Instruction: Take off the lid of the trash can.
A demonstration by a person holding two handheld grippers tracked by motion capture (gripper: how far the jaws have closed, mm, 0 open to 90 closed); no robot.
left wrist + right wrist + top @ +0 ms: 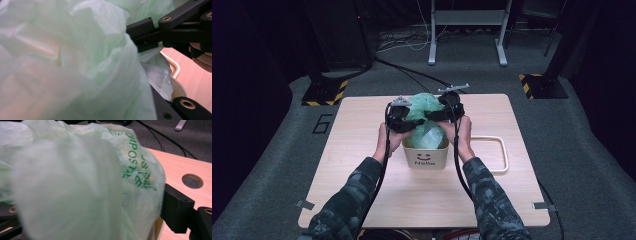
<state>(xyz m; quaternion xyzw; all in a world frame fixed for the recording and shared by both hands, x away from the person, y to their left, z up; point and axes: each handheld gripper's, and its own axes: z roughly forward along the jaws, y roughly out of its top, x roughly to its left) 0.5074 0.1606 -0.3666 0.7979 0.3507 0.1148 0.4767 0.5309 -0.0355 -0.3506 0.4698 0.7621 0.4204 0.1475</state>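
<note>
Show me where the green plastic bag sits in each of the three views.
High view: green bag at centre, bulging from the small bin.
Left gripper view: bag across left and middle.
Right gripper view: bag over most of the picture.
Shared landmark: the wooden table.

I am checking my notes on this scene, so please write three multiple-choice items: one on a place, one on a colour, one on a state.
1. Where does the small bin stand?
A. on the floor
B. on the wooden table, near its middle
C. on a shelf

2. What colour is the plastic bag?
A. pale green
B. red
C. black

3. How does the bag sit?
A. folded flat on the table
B. bunched up, rising out of the bin
C. hanging from a hook

Key: 1 B, the high view shows it on the tabletop; 2 A, translucent green in all views; 3 B, it bulges above the rim between the left hand-held gripper and the right hand-held gripper.
</note>
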